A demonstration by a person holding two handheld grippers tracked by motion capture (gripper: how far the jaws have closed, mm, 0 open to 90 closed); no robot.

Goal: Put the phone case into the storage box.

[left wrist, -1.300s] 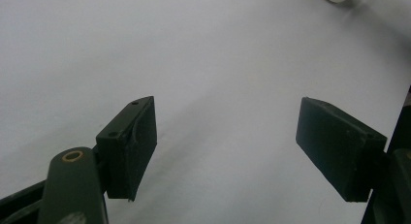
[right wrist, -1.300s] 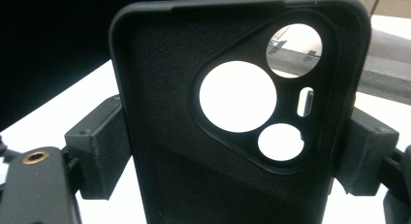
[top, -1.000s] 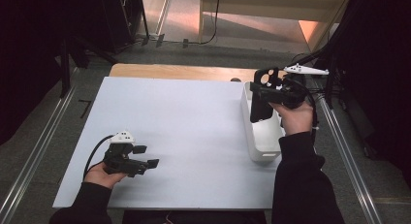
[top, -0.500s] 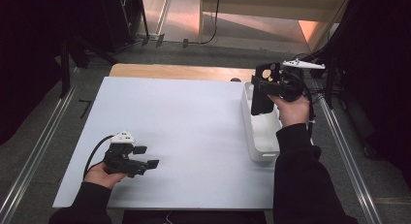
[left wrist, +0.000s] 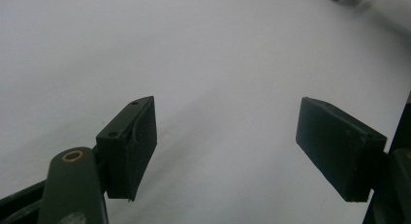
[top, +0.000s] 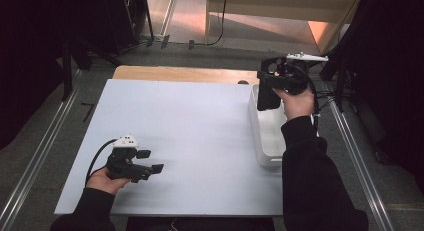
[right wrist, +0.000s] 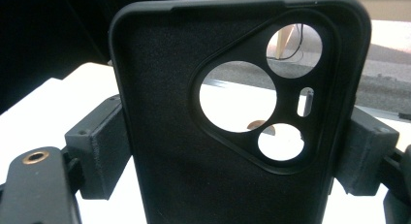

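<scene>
Black item: phone case (right wrist: 232, 132), empty, 3 round cut-outs and 1 slot showing daylight through them in the right gripper view.
Right gripper (top: 270, 93): jaws pinching the phone case across its width, 1 pad on each long edge; grip sits below the cut-outs.
Case position: held off the surface at the far right of the table (top: 190, 141), above the far end of the white tray (top: 267, 141).
Long axis: roughly upright in the grip, camera end uppermost; in the high view the case (top: 268, 93) hangs down from the gripper body.
Left gripper (top: 150, 161): resting low at the near left, jaws spread with nothing between the pads (left wrist: 135, 146).
Separation: the 2 grippers stand well apart; case lies far and to the right of the left gripper.
Nearer hand: right, already holding.
Judgement: any hand-over or set-down turns on keeping that upright axis clear of the tray wall.
</scene>
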